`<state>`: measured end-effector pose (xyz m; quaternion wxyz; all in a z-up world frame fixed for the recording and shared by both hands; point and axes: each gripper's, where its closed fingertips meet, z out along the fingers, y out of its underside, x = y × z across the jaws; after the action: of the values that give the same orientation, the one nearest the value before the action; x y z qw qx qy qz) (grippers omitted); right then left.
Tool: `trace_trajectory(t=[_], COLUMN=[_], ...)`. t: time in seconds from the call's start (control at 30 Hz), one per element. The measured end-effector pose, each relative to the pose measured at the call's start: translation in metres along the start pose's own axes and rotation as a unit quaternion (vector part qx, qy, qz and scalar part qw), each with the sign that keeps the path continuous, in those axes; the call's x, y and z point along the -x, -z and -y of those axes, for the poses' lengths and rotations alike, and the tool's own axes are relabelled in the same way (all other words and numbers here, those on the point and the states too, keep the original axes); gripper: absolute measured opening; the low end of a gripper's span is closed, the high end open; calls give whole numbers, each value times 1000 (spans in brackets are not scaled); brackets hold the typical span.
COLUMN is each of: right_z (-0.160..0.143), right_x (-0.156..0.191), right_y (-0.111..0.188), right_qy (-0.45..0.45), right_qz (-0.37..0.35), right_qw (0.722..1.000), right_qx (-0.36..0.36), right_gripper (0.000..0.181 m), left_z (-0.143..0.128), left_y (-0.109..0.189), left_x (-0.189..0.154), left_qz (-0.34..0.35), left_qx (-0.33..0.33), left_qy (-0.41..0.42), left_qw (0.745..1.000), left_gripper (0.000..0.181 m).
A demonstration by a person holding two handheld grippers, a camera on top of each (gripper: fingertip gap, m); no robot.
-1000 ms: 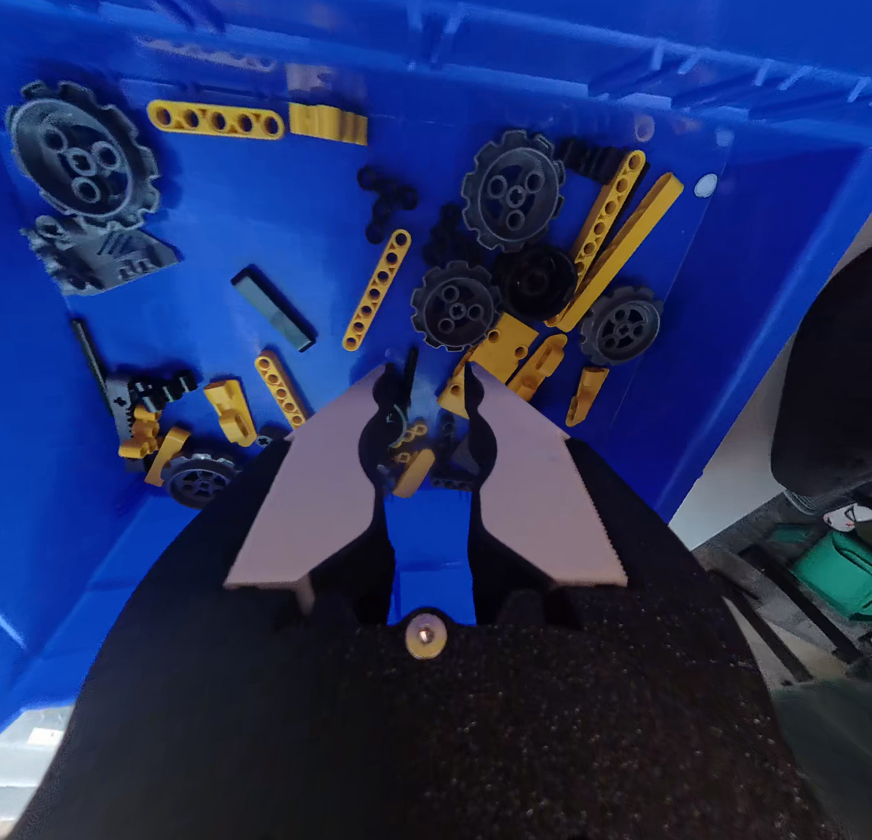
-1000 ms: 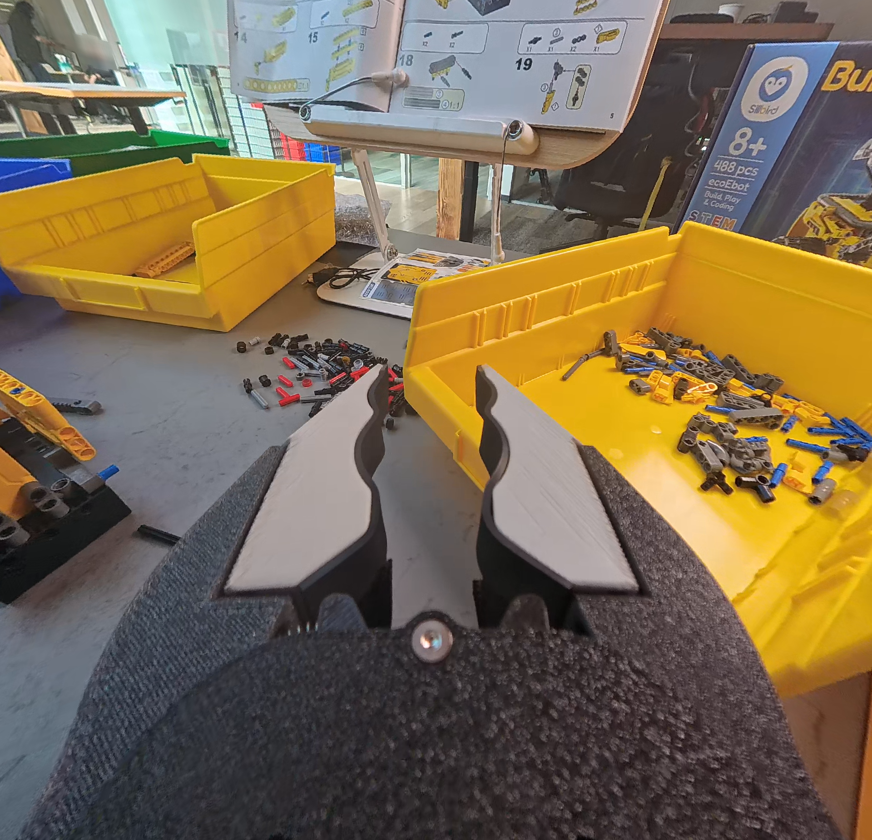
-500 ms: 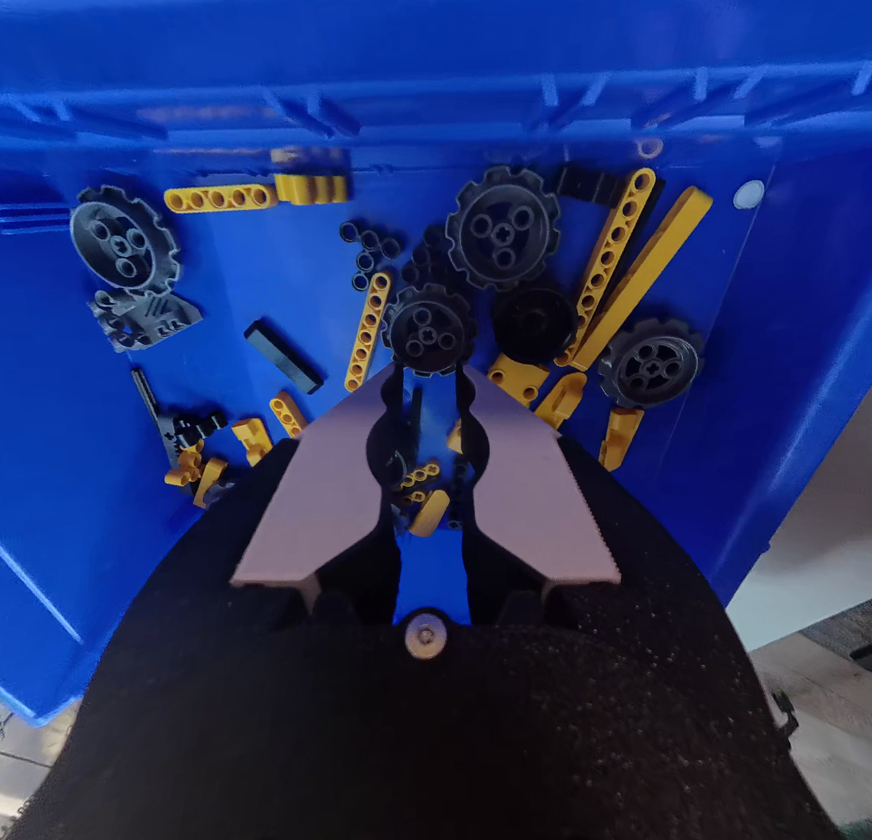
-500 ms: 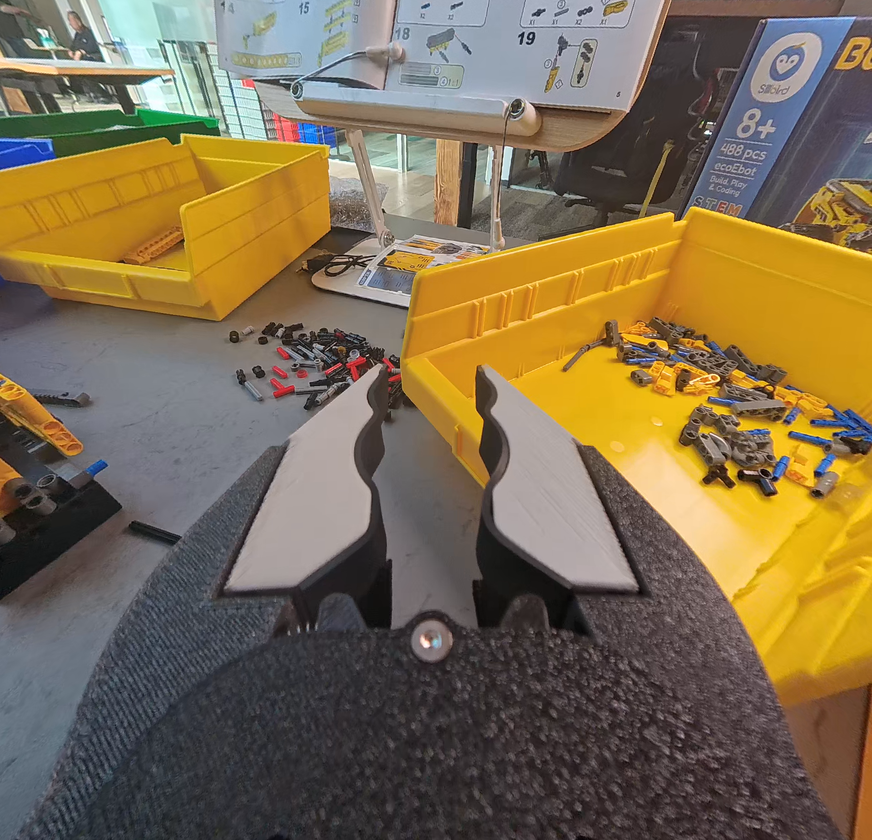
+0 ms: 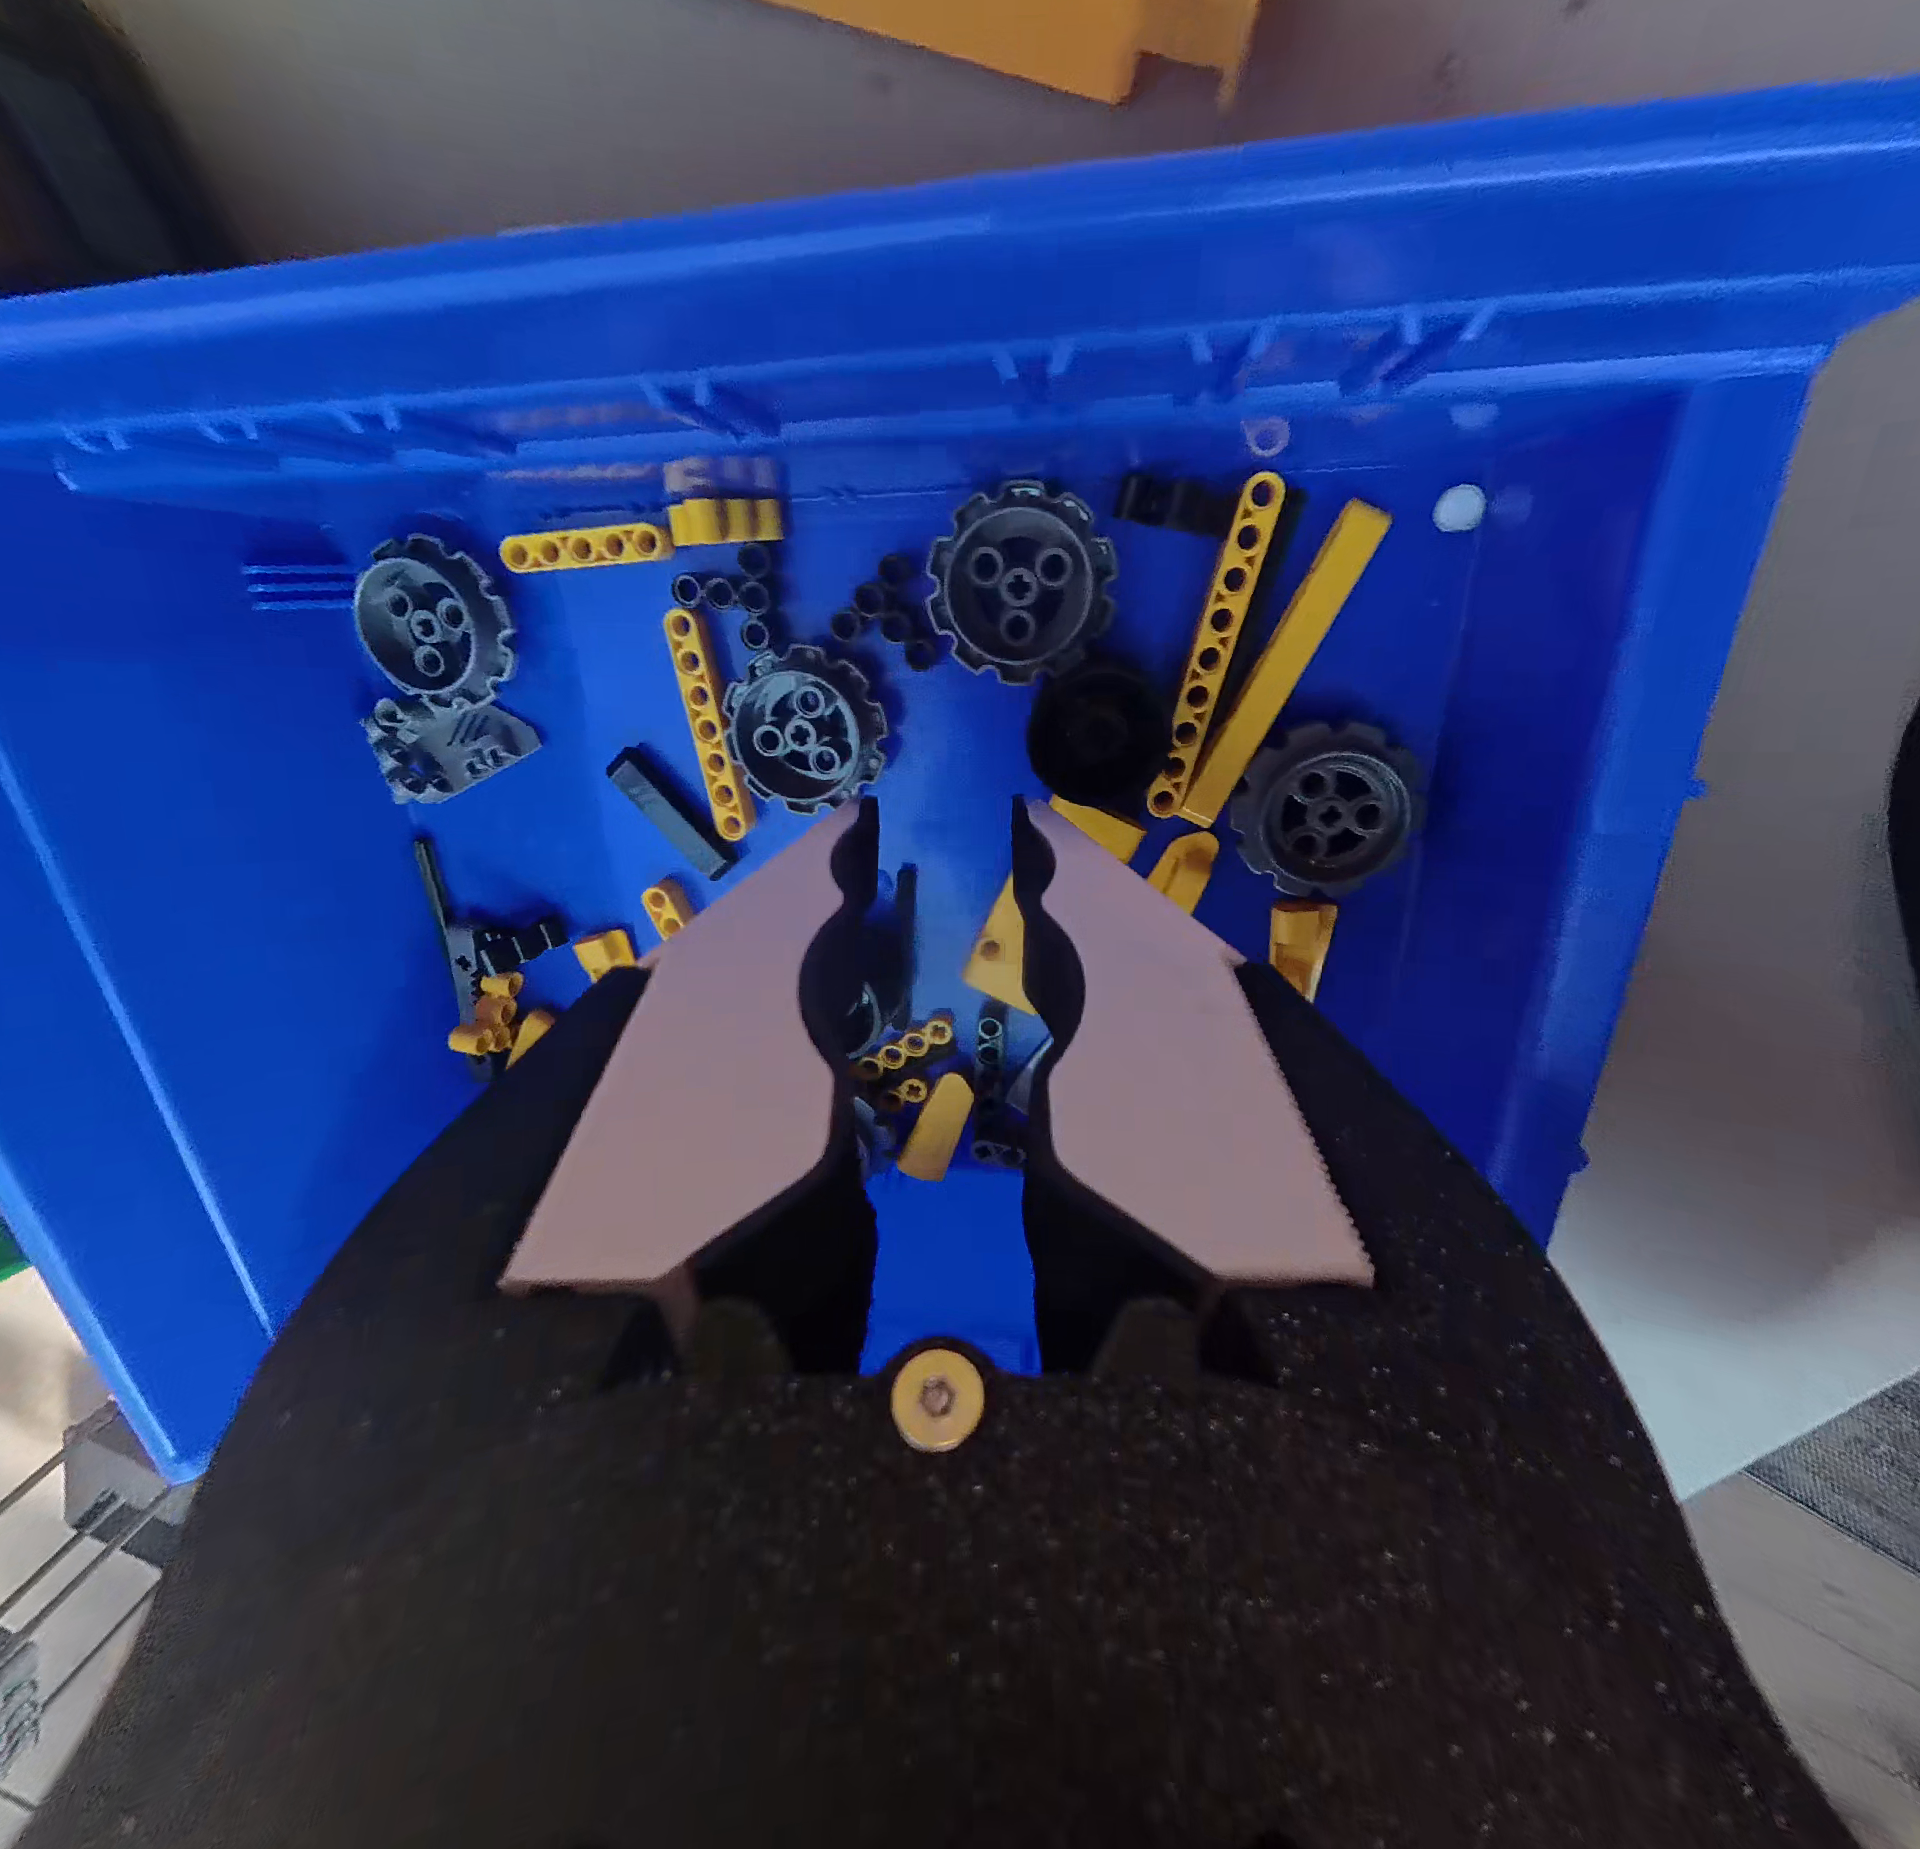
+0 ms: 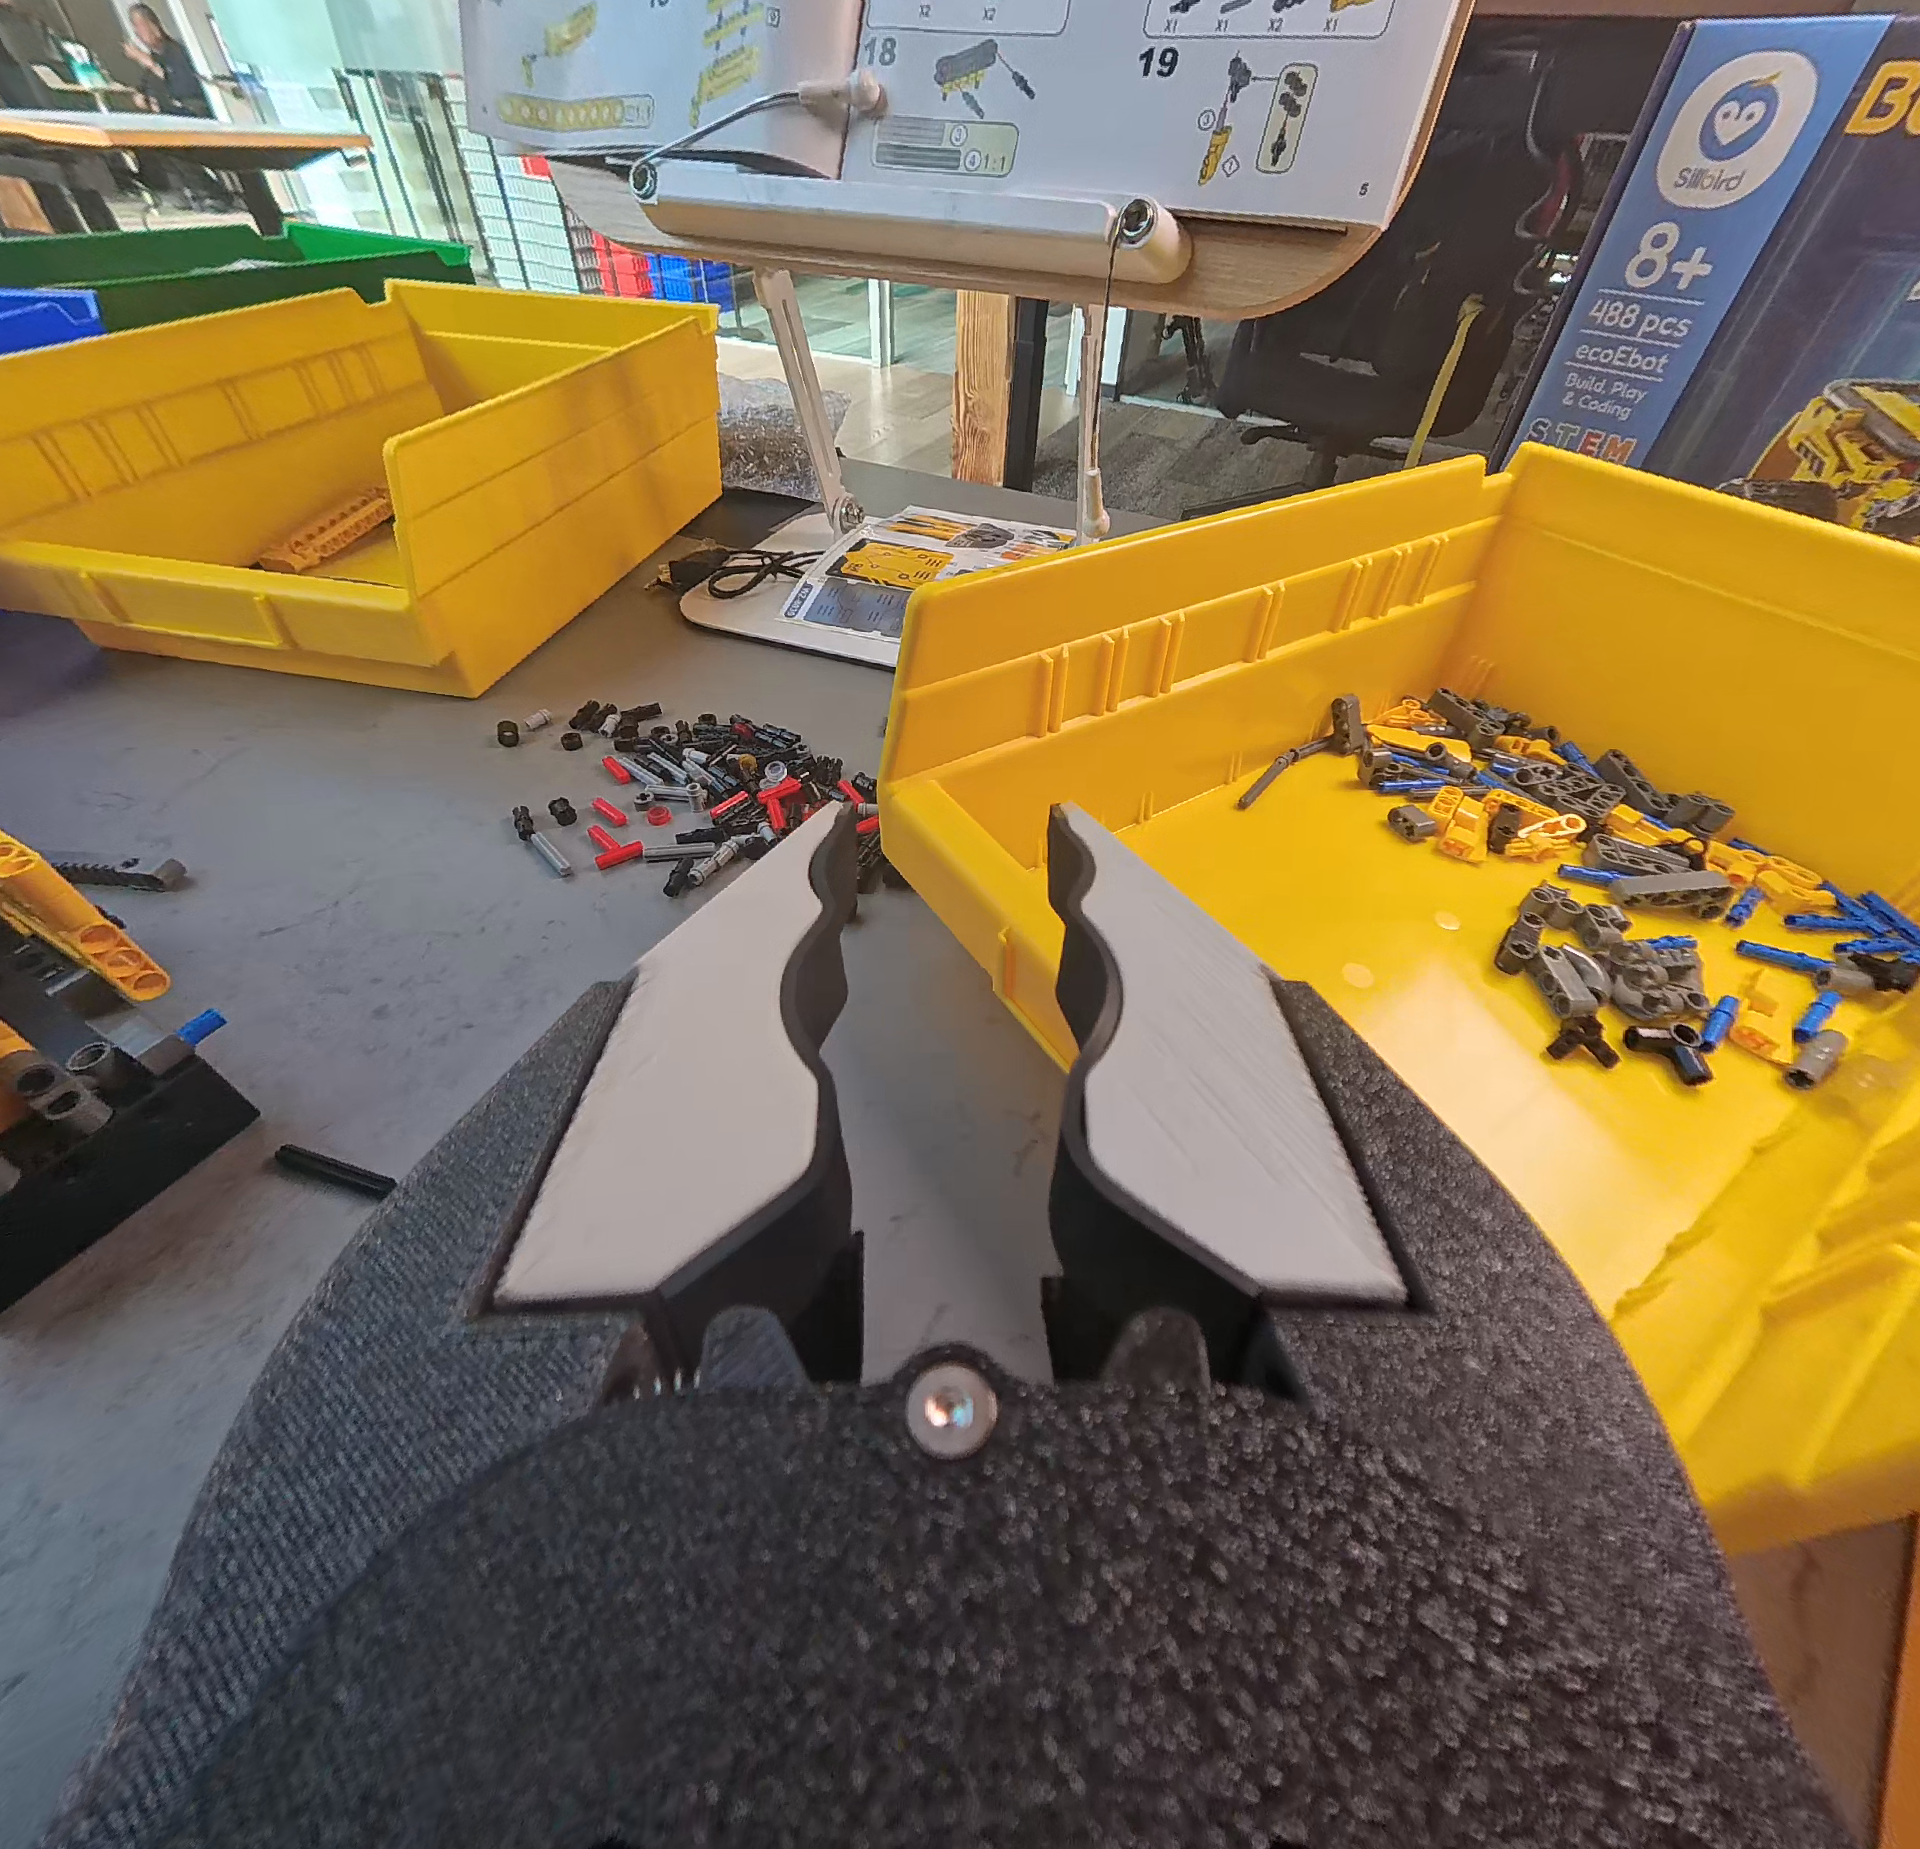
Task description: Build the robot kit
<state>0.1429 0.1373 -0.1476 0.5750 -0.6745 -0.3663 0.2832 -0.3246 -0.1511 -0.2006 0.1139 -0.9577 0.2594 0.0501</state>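
My left gripper [image 5: 943, 823] is open and empty, high above a blue bin [image 5: 935, 272]. The bin holds several dark toothed wheels [image 5: 805, 727], yellow holed beams [image 5: 1221, 646], a black tyre [image 5: 1096, 729] and small yellow and black pieces [image 5: 914, 1056] under the fingers. My right gripper [image 6: 951, 828] is open and empty above the grey table [image 6: 312, 864], at the near left corner of a yellow bin [image 6: 1174, 636] with grey, blue and yellow small parts [image 6: 1600, 864]. A scatter of black, red and grey pins [image 6: 686, 791] lies just beyond its left finger.
A second yellow bin [image 6: 499, 511] with an orange beam stands at the back left. An instruction booklet on a stand [image 6: 935, 85] is behind the pins. A kit box [image 6: 1745, 241] stands at the right. A partly built yellow and black model [image 6: 73, 1020] sits at the left edge. Left tips to right tips: about 55 centimeters.
My left gripper has pulled back and up from the blue bin, so the whole bin and table beyond show. The right gripper has moved slightly, and stays open.
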Motion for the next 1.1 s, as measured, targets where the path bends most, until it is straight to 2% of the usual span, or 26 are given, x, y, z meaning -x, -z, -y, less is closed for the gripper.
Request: trace_trajectory(t=[0.13,0.27,0.33,0.47,0.57,0.67,0.87,0.93,1.1], right_z=[-1,0,0,-1,-1,-2,-3,-3,-4], right_x=[1,1,2,2,2,2,3,2,2], right_y=[0,0,0,-1,-1,-1,-2,-2,-2], right_qy=[2,6,8,12,13,12,11,9,6], right_qz=[1,1,0,0,-1,-1,1,2,4], right_qw=[1000,1000,1000,1000,1000,1000,1000,1000,1000], right_qx=[2,2,2,3,3,5,8,9,10], right_gripper=[36,36,36,36,36,36,36,36,36], left_z=[-23,-71,-89,-106,-109,-115,-117,-114,-88], left_y=[12,21,20,13,6,1,-13,-16,-16], left_x=[14,39,41,32,23,28,31,32,20], left_qz=[47,81,63,1,-33,-23,-37,-38,-78], left_qx=[57,165,203,238,252,281,284,274,205], left_qy=[-4,4,9,21,8,-11,0,0,6], left_qw=[997,983,977,971,967,959,958,961,976], left_gripper=[27,33,36,37,35,36,39,25,22])
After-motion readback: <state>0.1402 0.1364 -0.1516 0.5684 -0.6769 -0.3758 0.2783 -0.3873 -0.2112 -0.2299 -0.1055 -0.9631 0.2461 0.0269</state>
